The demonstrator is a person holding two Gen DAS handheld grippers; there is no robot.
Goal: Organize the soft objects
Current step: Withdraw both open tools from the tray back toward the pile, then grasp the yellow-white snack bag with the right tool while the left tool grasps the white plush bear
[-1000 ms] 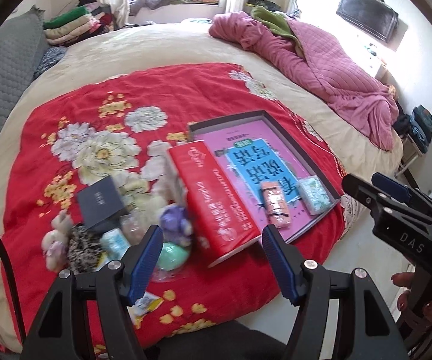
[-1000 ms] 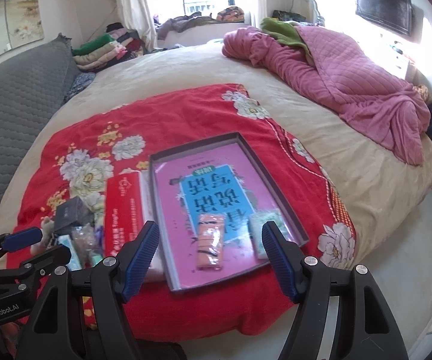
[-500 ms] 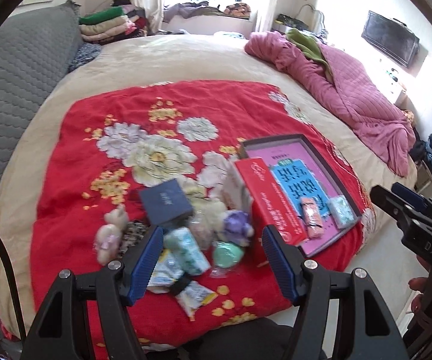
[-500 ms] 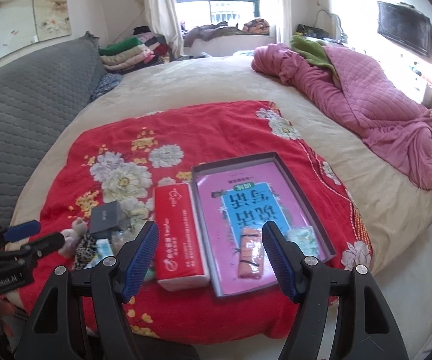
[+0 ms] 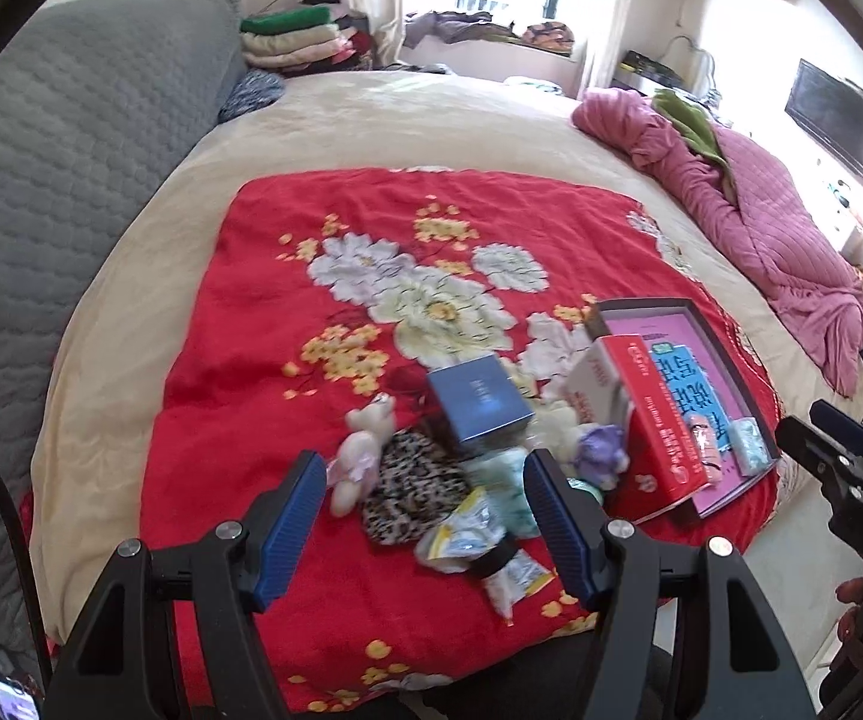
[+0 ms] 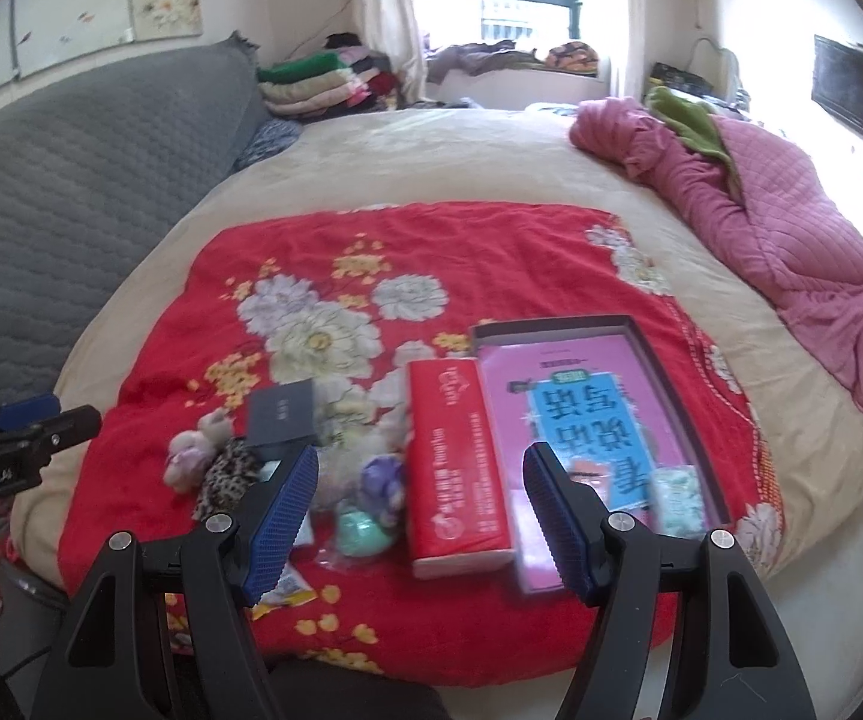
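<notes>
Evidently both claws are only approaching: the left claw (image 5: 422,525) hangs spread and empty just above the jumble of soft toys (image 5: 365,456) and packets, likely choosing a first pick. Beside it, the right claw (image 6: 419,519), also spread and empty, faces the red tissue pack (image 6: 458,468). Beyond that pack lies the shallow tray (image 6: 680,372), seemingly the collecting place, on the red quilt (image 6: 311,252).

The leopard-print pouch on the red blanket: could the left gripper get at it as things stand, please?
Probably yes: the left gripper is open and empty, and the leopard-print pouch lies uncovered just ahead, though a small plush toy sits close beside it.
</notes>
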